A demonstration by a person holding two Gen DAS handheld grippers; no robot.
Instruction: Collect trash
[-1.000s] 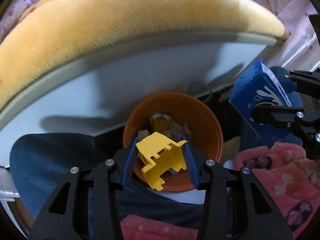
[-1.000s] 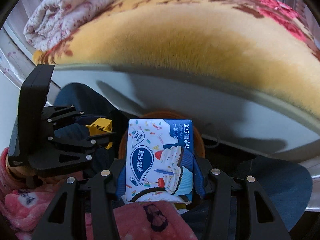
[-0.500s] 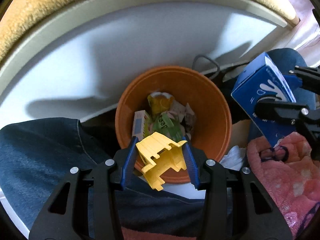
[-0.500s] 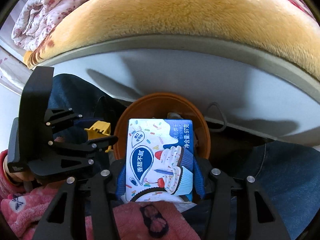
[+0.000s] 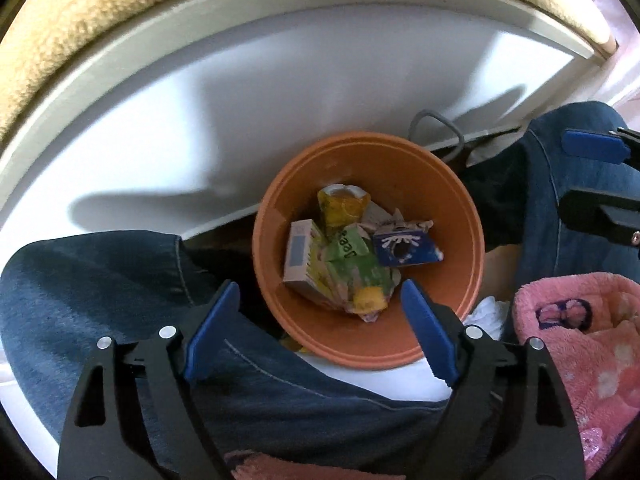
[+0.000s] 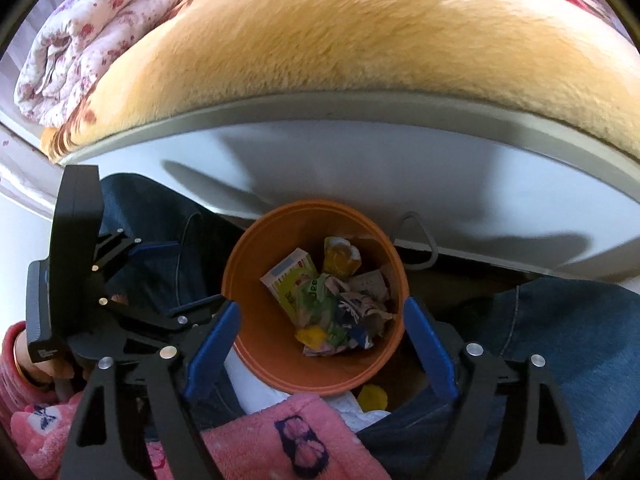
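An orange bin (image 5: 448, 208) stands on the floor by the bed; it also shows in the right wrist view (image 6: 256, 332). Inside lie a blue snack box (image 5: 404, 248), a yellow piece (image 5: 370, 298), a pale carton (image 5: 300, 252), green wrappers and crumpled paper. My left gripper (image 5: 320, 320) is open and empty above the bin's near rim. My right gripper (image 6: 320, 336) is open and empty over the bin, and part of it shows at the right edge of the left wrist view (image 5: 596, 184).
A white bed frame (image 5: 200, 120) with a tan fuzzy blanket (image 6: 340, 48) rises behind the bin. The person's jeans-clad knees (image 5: 100, 280) flank the bin. A pink fleece sleeve (image 5: 580, 340) is at right. A grey cord loop (image 5: 436, 124) hangs by the frame.
Both grippers have opened. The yellow piece left the left gripper and the blue snack box left the right gripper; both now lie in the bin.
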